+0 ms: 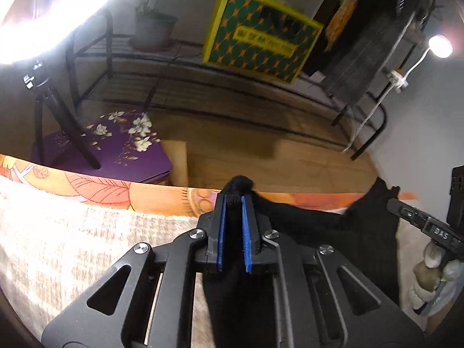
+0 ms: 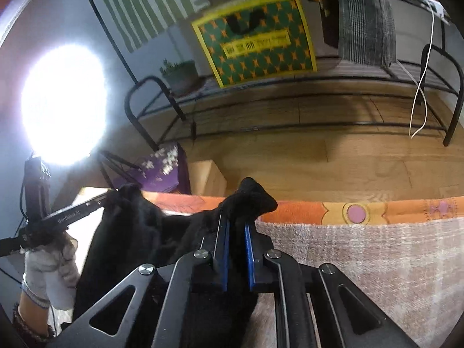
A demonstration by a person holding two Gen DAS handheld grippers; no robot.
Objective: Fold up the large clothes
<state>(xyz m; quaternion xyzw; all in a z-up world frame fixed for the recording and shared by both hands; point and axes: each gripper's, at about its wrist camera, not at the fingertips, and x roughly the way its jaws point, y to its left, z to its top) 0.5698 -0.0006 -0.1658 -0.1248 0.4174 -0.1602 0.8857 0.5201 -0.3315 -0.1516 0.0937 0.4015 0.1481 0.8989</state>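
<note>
A black knitted garment hangs stretched between both grippers above a beige towel on an orange patterned tablecloth. My left gripper is shut on one bunched corner of it, which pokes out past the blue pads. My right gripper is shut on the other corner of the black garment. The right gripper also shows at the right edge of the left wrist view, and the left gripper at the left of the right wrist view.
Beyond the table's far edge lie a wooden floor, a purple flowered stool, a tripod, a black metal rack with a yellow-green box and a potted plant. A bright lamp glares at the left.
</note>
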